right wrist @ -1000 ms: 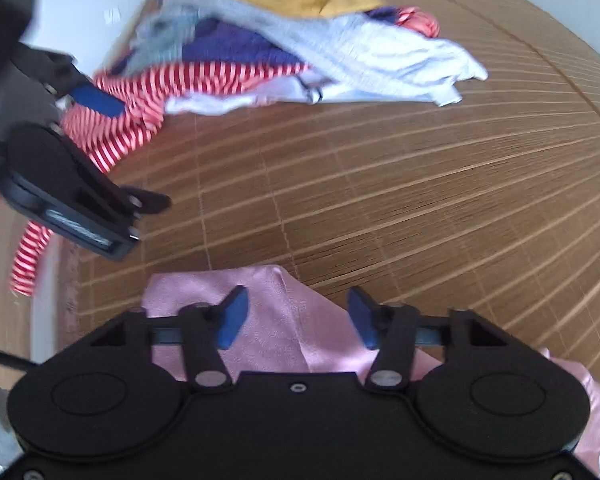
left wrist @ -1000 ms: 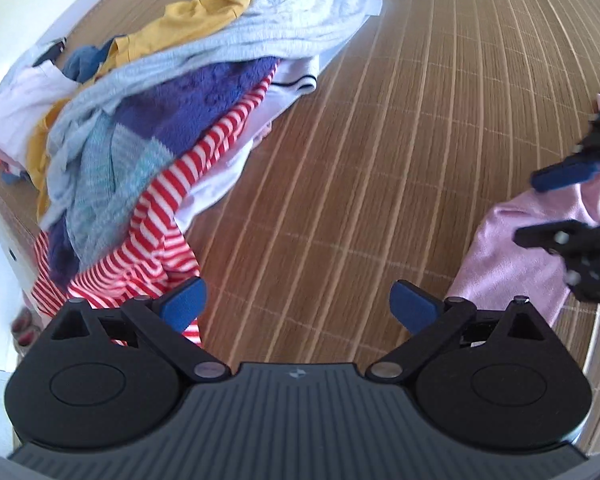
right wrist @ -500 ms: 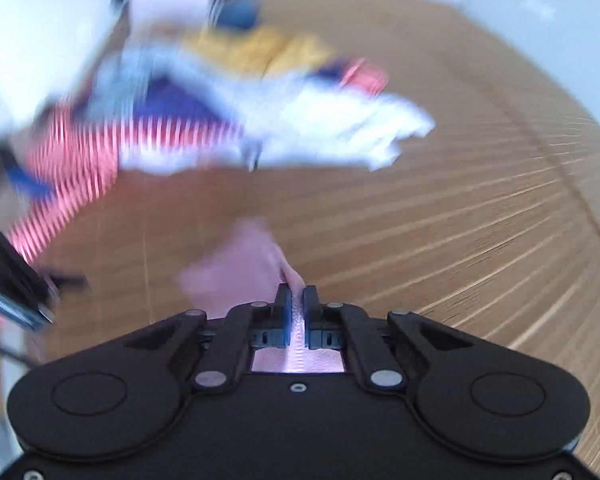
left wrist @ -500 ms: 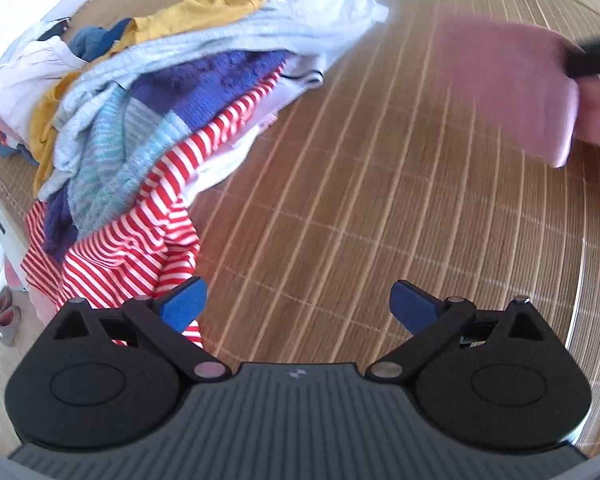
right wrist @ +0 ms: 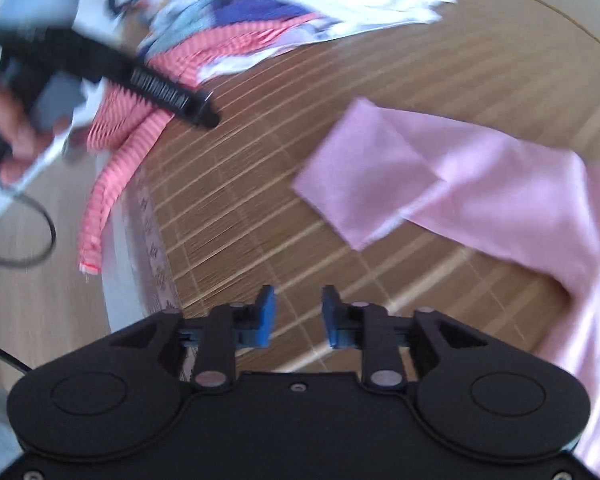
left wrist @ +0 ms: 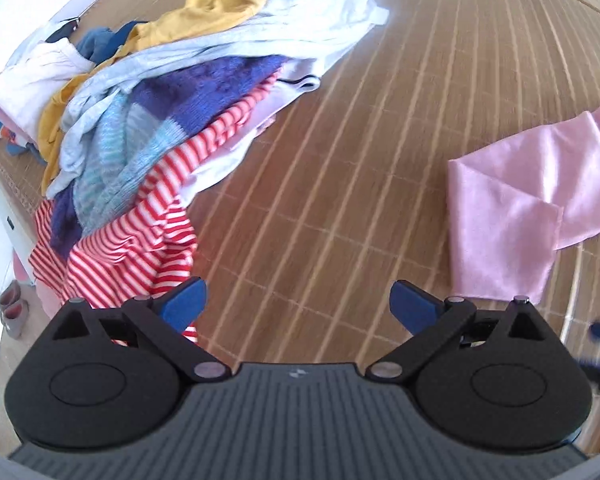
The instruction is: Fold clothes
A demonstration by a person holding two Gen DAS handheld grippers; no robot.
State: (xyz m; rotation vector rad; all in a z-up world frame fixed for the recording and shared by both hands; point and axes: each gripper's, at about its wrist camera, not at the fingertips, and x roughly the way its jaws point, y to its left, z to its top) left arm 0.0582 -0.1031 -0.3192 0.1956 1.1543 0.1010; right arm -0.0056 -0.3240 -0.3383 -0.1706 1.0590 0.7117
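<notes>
A pink satin garment [left wrist: 516, 208] lies on the bamboo mat [left wrist: 340, 184] at the right, with a corner folded over; it also shows in the right wrist view [right wrist: 480, 192]. My left gripper [left wrist: 298, 306] is wide open and empty above the mat, left of the garment. My right gripper [right wrist: 299, 316] is open and empty, hovering over the mat near its front edge, short of the garment. The left gripper, held by a hand, also appears blurred at the upper left of the right wrist view [right wrist: 100, 72].
A heap of unfolded clothes [left wrist: 172, 112] fills the left and far side of the mat: red-striped, blue knit, grey, yellow and white pieces. The red-striped piece [right wrist: 116, 168] hangs over the mat's edge. The floor with shoes [left wrist: 12, 312] lies beyond the left edge.
The right gripper shut on the pink garment, swung it over, then let go and pulled back open. The garment now lies spread with a folded corner. The left gripper stayed open.
</notes>
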